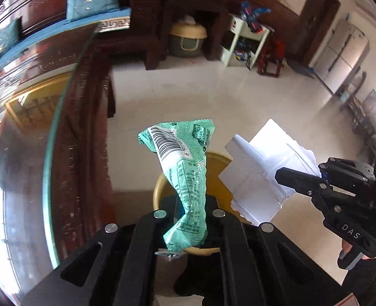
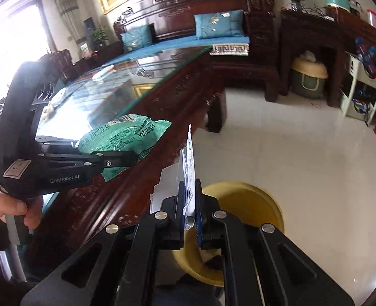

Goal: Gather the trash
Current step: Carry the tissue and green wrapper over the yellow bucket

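Below, a glass-topped wooden table (image 2: 126,94) runs along the left, and a yellow bin (image 2: 251,199) stands on the pale floor just beside it. Above the bin, the left gripper (image 1: 188,219) pinches a crumpled green wrapper (image 1: 185,168), which stands up between its 2 fingers. Beside it, the right gripper (image 2: 189,204) is clamped on torn white paper (image 2: 190,163), held on edge.
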A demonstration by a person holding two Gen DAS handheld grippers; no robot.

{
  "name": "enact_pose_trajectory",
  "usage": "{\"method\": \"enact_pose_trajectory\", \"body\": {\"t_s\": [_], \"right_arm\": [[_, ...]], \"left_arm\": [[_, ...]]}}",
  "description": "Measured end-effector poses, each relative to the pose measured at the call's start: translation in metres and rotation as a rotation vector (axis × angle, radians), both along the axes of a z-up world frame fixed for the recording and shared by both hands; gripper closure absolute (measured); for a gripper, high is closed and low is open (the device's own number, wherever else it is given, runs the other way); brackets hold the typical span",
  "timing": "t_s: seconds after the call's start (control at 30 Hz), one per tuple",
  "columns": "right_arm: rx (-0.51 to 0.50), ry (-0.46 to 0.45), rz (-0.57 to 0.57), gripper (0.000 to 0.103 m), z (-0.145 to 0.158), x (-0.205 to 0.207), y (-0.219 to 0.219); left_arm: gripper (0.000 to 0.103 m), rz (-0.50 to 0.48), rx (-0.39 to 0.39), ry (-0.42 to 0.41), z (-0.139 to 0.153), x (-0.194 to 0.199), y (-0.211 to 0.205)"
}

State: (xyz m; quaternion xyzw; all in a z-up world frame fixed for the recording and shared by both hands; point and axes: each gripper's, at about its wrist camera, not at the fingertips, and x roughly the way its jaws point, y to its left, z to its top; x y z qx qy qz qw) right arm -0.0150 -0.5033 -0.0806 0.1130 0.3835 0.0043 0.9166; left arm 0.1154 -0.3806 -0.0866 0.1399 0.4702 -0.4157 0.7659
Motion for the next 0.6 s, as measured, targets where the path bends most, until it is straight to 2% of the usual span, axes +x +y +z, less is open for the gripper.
{"method": "enact_pose_trajectory", "body": {"t_s": [0.27, 0.6], "right_arm": [[0.019, 0.118, -0.066, 0.096, -0.046, -0.007, -0.039], [0.039, 0.215, -0.100, 0.096, -0.093, -0.008, -0.061]], "left_arm": [[0.097, -0.104, 0.130, 0.053, -0.047, -0.008, -0.065], [0.097, -0.156, 0.239, 0.138, -0.105, -0.007, -0.104]]}}
